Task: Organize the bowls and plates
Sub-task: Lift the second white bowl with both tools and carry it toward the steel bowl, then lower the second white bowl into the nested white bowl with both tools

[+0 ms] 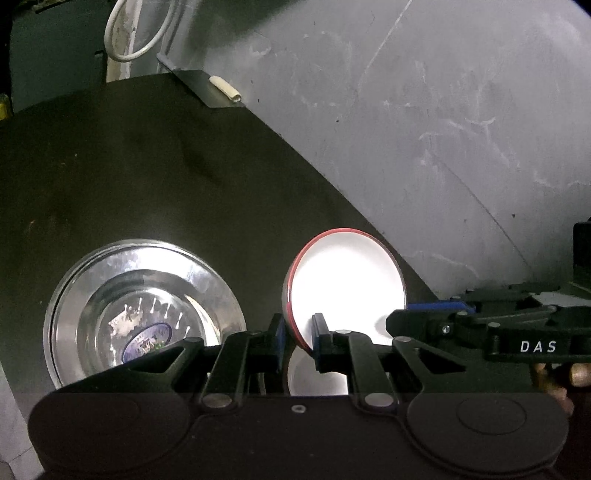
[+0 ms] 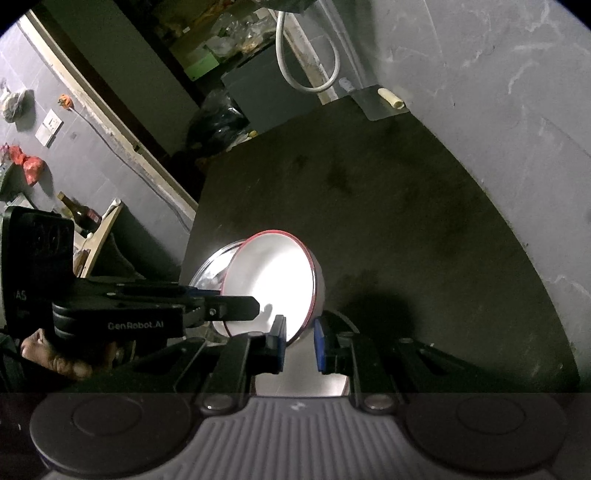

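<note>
A white bowl with a red rim (image 1: 347, 280) is tilted above the dark table (image 1: 147, 166). My left gripper (image 1: 298, 334) is shut on its near rim, one blue pad on each side of the wall. My right gripper (image 2: 300, 341) also straddles the bowl's (image 2: 273, 280) rim, its pads on either side; it looks closed on it. A stack of steel plates with a steel bowl (image 1: 144, 310) sits on the table to the left; it shows behind the white bowl in the right wrist view (image 2: 214, 269). Each gripper shows in the other's view.
A grey wall (image 1: 443, 129) runs along the table's right side. A small metal sheet with a cream tube (image 1: 225, 88) lies at the far corner. A white hose (image 1: 136, 33) hangs beyond. Clutter and a bottle (image 2: 79, 212) stand off the left edge.
</note>
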Demonstrator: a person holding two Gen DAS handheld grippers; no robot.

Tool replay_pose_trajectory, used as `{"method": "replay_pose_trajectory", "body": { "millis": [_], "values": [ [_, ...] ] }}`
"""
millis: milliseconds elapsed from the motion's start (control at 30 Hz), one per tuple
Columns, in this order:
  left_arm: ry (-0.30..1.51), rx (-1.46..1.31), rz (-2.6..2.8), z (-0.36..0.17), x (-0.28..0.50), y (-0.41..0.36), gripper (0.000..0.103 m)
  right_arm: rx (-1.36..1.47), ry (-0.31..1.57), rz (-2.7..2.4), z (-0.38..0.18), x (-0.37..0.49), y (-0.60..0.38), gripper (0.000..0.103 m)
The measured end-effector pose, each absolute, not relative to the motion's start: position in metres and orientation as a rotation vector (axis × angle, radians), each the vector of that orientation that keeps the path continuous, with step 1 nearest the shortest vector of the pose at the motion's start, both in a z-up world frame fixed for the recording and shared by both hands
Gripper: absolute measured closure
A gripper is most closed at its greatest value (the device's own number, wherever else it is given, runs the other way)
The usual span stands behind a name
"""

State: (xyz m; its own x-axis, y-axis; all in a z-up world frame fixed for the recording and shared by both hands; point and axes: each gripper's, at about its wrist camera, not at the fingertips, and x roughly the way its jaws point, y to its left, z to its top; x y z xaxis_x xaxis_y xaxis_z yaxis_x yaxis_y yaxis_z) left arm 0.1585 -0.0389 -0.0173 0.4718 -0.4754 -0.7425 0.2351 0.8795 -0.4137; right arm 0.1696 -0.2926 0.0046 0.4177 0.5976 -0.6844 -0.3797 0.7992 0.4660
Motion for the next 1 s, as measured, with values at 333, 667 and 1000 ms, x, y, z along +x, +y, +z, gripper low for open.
{"method": "replay_pose_trajectory", "body": {
  "millis": [333,667,1000],
  "values": [
    [1.026,-0.265,-0.451,-0.025,0.15,-0.041,0.087,0.234,0.996,0.635,0.0,0.163,-0.29,0.085],
    [1.073,-0.256,-0.471,-0.031,0.146,-0.046,0.086,0.208,1.023,0.645,-0.001,0.156,-0.29,0.085],
    [1.124,-0.236,-0.501,-0.038,0.14,-0.054,0.083,0.181,1.054,0.633,-0.005,0.149,-0.291,0.085]
  ]
}}
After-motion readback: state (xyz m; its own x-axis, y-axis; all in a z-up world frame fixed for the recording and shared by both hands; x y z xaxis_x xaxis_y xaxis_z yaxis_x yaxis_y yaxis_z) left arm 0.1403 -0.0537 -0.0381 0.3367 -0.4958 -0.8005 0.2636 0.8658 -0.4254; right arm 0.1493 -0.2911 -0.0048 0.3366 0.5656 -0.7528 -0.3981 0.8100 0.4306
